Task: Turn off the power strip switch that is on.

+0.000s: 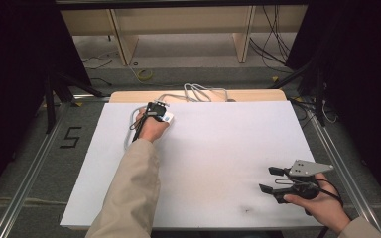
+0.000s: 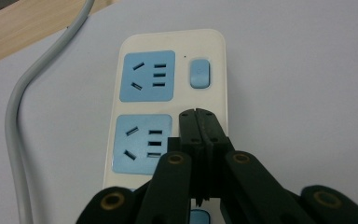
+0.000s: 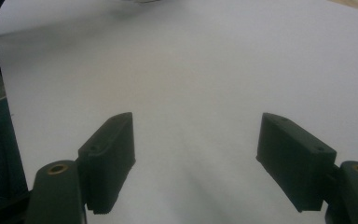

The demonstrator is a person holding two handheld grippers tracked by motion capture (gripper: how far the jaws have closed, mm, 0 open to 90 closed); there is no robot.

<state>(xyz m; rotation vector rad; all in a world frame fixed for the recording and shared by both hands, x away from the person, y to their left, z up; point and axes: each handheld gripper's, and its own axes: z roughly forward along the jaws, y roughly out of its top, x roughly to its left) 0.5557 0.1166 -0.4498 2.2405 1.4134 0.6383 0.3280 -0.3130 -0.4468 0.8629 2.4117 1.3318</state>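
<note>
Left hand-held gripper (image 1: 164,115) over power strip (image 1: 169,117) (far edge)

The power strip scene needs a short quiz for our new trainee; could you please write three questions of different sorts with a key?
1. True or false: the left gripper has its jaws closed together above the power strip.
2. Multiple choice: the socket faces on the strip are A) red, B) blue, C) black.
3. Fill in: the right gripper hangs over the bare white table with its jaws ____.

Key:
1. True; the left gripper view shows the two tips pressed together beside the lower socket.
2. B.
3. Open; they stand wide apart with nothing between them.
</note>
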